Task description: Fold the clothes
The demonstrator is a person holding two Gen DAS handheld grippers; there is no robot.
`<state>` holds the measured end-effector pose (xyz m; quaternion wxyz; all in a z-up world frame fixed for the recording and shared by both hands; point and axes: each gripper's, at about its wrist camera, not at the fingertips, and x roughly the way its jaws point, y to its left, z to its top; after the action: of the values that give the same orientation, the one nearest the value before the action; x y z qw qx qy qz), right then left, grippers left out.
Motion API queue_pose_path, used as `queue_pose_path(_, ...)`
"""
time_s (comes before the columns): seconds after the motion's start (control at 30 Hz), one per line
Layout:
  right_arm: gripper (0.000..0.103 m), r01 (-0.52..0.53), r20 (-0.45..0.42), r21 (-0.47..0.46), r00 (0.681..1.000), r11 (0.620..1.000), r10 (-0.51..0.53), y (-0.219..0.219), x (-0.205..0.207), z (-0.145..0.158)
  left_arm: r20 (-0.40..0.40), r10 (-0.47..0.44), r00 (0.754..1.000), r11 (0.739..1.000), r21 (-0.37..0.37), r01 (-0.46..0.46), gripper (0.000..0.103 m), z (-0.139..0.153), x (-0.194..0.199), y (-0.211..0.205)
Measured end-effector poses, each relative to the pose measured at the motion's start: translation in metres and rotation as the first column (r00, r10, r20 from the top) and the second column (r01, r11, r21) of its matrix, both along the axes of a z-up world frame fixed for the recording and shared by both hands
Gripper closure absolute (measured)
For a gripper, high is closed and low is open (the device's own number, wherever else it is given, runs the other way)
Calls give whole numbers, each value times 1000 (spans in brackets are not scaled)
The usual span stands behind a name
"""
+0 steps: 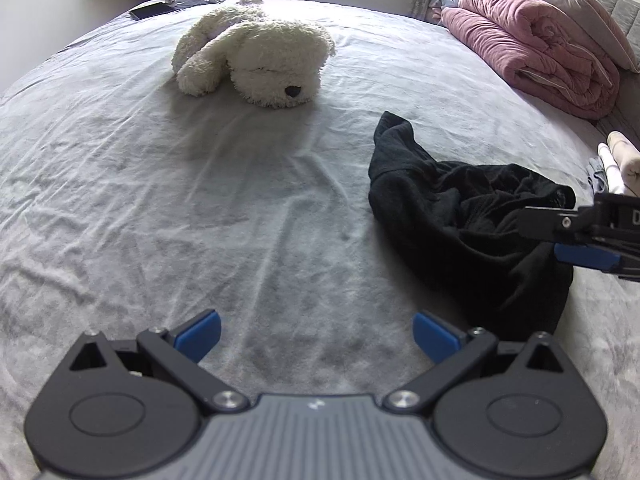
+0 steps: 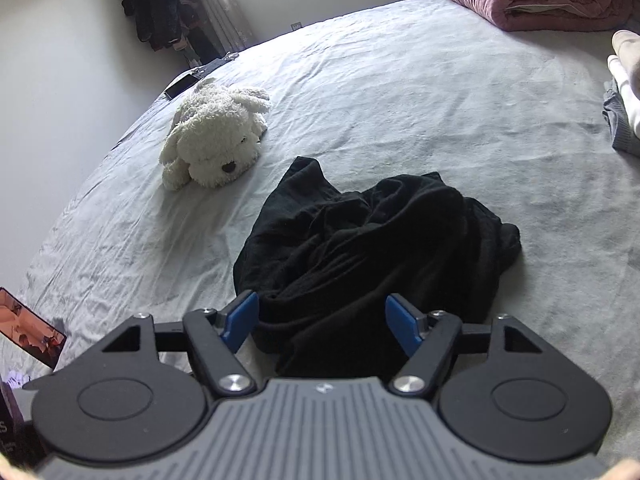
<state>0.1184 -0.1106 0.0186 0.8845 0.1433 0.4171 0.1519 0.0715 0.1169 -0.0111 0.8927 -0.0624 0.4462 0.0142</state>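
Crumpled black knit garment (image 2: 372, 248) heaped on grey bedsheet (image 2: 400, 92), unfolded. Right gripper (image 2: 320, 326) released, straddling near hem for pickup. Left gripper (image 1: 316, 336) released, over bare sheet.

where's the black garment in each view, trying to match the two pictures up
Left wrist view: the black garment lies crumpled on the bed at centre right, ahead and to the right of the open left gripper.
Right wrist view: the same garment sits at lower centre, reaching down between the fingers of the right gripper.
Shared landmark: the white plush dog, beyond the garment and to its left in both.
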Motion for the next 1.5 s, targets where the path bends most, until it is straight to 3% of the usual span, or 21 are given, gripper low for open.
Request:
queue_pose_path(0.13,41,22,-42,-22,999,1000,-23,9,17,-12,-4,17,1000,1000,-17,-17,0,0,2,6)
queue_pose_path(0.23,62,32,-41,-65,999,997,-35,12,27,-17,-6,22,1000,999,-26,-22,0,0,2,9)
queue_pose_path(0.3,94,38,-24,-92,999,995,-40,12,31,-15,-4,23,1000,999,-28,-23,0,1,2,10)
queue_pose_path(0.37,95,49,-4,-92,999,995,-49,9,36,-9,-2,26,1000,999,-30,-26,0,1,2,11)
queue_pose_path(0.8,97,173,227,-210,966,962,-124,-13,91,47,-15,27,1000,999,-27,-27,0,-3,6,11)
queue_pose_path(1.07,97,235,238,-247,955,940,-176,-23,132,39,-30,28,999,999,-20,-29,0,-9,9,11)
queue_pose_path(1.23,96,241,197,-253,961,937,-194,-28,136,22,-40,27,999,999,-18,-28,0,-12,11,10)
queue_pose_path(1.43,87,217,168,-239,969,947,-180,-33,124,20,-37,12,999,1000,-16,-13,0,-12,9,6)
queue_pose_path(1.47,78,212,167,-240,970,947,-175,-33,121,21,-37,10,999,1000,-16,-11,0,-12,9,5)
queue_pose_path(1.5,60,208,170,-243,971,947,-169,-34,118,23,-39,8,999,1000,-16,-9,0,-12,9,5)
